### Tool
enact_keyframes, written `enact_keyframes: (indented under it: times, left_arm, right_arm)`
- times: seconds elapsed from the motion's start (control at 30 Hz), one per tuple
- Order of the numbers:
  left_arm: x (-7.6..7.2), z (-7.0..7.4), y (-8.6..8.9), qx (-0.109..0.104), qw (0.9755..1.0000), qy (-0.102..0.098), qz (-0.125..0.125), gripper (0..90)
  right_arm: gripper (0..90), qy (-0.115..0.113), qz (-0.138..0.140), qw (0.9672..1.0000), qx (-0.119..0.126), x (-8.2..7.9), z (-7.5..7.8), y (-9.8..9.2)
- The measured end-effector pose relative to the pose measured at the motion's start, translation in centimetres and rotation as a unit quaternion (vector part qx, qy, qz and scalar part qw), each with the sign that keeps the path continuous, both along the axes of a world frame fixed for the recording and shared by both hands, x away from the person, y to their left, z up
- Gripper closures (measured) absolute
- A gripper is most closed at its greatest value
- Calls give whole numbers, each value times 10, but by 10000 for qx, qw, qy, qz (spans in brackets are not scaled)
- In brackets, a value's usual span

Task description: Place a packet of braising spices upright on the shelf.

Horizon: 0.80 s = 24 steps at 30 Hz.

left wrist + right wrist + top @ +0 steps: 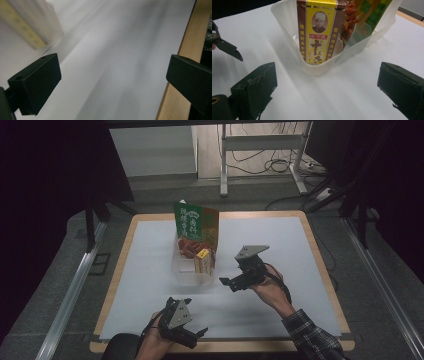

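Right gripper view: yellow box (320, 32) upright inside clear tub (372, 37).

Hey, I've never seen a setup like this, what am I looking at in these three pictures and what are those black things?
A person sits at a table holding a hand-held gripper in each hand. The high view looks down from above: left gripper near the front edge, right gripper beside a clear plastic tub. The other two pictures come from cameras riding on each gripper; the black blocks are its fingers. The tub holds a yellow-and-brown box and a green packet. Both grippers are open, holding nothing.
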State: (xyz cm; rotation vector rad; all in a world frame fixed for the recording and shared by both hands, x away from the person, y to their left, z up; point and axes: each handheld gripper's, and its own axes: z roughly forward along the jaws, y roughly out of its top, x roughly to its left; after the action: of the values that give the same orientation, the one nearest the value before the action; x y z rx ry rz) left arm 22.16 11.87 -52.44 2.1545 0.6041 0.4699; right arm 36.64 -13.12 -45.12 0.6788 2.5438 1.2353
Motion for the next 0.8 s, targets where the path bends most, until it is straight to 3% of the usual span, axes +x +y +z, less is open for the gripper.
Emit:
enact_keyframes:
  times: [0.8]
  left_arm:
    - [0,0,0,25,10000,1,32,0]
  right_arm:
    - [21,34,-231,9997,-34,-6,-2,-29]
